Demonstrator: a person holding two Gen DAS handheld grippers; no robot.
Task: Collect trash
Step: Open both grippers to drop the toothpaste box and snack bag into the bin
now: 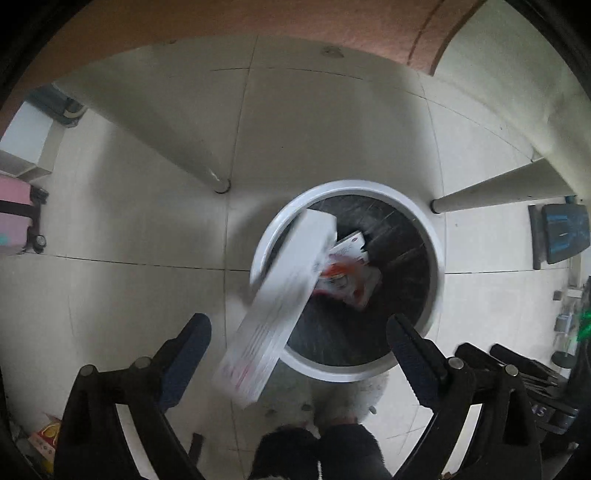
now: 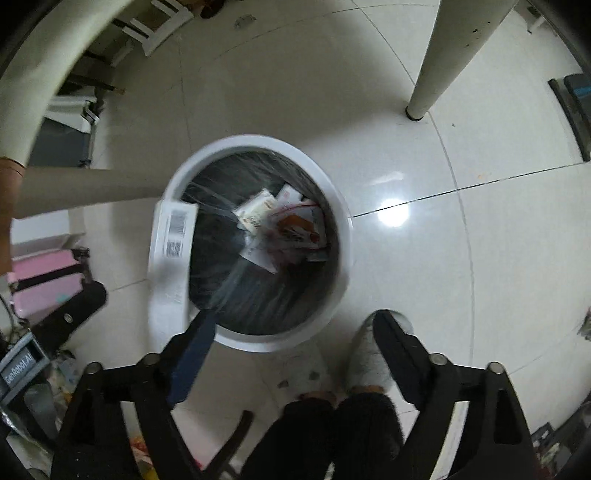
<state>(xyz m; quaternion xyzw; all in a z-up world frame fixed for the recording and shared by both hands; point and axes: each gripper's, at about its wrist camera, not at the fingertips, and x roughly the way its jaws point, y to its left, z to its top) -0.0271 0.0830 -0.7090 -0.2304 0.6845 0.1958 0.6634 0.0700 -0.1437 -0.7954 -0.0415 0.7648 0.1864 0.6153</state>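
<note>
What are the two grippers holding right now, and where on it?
Nothing. Both the left gripper and right gripper are open; the long white box hangs blurred over the trash bin rim, touching neither gripper's pads.

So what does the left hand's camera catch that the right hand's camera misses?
Only the left wrist view shows the red-brown wall and the long white box's plain face, blurred, between the open left gripper fingers, touching neither.

Only the right wrist view shows that box's barcode and a glare spot on the tiles.

Both show the white bin with its black liner and cartons inside.
</note>
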